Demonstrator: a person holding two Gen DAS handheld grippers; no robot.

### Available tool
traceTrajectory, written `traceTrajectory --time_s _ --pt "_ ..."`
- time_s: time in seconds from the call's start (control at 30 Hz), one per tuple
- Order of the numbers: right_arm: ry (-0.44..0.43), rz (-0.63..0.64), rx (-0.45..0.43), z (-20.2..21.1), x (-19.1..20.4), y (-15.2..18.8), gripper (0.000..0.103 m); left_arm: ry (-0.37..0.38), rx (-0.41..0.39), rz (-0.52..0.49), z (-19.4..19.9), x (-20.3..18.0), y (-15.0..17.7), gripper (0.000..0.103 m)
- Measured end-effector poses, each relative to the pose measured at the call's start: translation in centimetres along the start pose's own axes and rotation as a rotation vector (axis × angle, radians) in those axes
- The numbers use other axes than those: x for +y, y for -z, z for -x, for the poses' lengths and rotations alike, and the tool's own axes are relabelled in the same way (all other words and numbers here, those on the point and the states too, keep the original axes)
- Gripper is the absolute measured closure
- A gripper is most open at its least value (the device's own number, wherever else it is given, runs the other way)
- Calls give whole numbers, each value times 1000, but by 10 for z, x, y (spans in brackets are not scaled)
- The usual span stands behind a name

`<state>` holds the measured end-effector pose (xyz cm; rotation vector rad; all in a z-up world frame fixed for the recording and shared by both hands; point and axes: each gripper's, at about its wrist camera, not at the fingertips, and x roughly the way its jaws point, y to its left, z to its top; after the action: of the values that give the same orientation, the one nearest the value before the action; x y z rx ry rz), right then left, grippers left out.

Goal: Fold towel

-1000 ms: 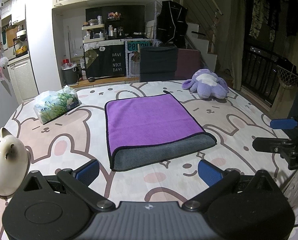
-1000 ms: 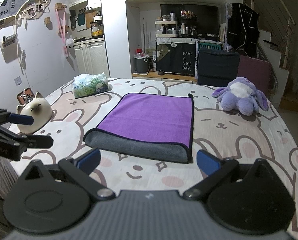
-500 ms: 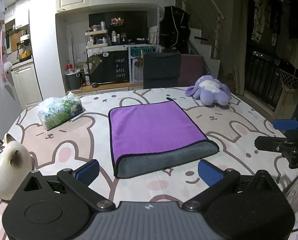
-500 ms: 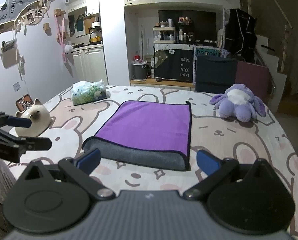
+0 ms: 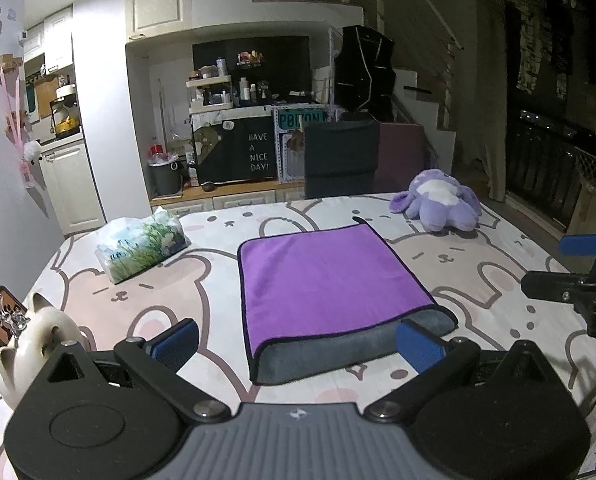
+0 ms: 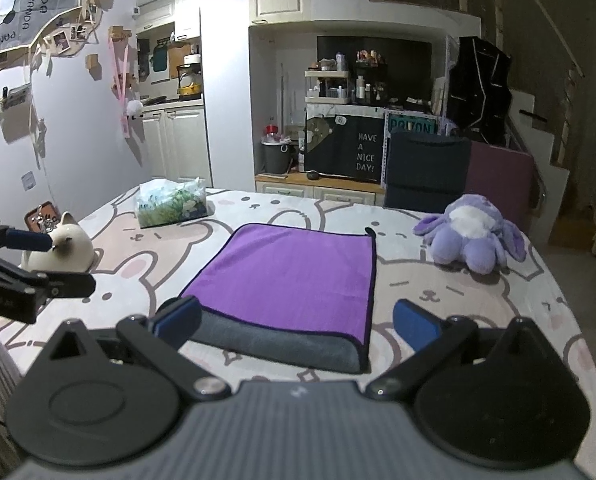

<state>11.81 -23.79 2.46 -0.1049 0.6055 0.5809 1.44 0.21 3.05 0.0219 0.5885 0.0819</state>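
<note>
A purple towel [image 5: 326, 280] with a grey underside lies folded flat on the bunny-print table, its grey fold edge toward me; it also shows in the right wrist view [image 6: 294, 272]. My left gripper [image 5: 296, 340] is open and empty, held back from the towel's near edge. My right gripper [image 6: 296, 320] is open and empty, also short of the near edge. Each gripper shows at the side of the other's view: the right gripper [image 5: 578, 264] and the left gripper [image 6: 30, 260].
A tissue pack [image 5: 142, 248] lies at the back left. A purple plush toy [image 5: 442, 200] sits at the back right. A white cat figurine [image 5: 26, 344] stands at the left edge. A dark chair [image 5: 340, 160] stands behind the table [image 5: 478, 264].
Both grippers have drawn back and tilted up from the towel, so more of the room shows. The towel has not moved. Both grippers stay open.
</note>
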Motion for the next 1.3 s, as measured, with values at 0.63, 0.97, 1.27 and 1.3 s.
traceTrajectory --time_s 0.63,0.97,1.27,1.3 --pt "16 39 -4 -23 -5 -15 0 -43 12 56 -32 17 -26 0" --pt "-19 21 26 -45 -13 -22 0 -68 -27 55 -57 25 -46 0" --pt "-48 -17 86 -70 -20 -15 0 -47 47 50 -97 28 -39 0" --pt "-58 -18 93 -72 -22 -13 0 -42 60 55 -102 28 -37 0"
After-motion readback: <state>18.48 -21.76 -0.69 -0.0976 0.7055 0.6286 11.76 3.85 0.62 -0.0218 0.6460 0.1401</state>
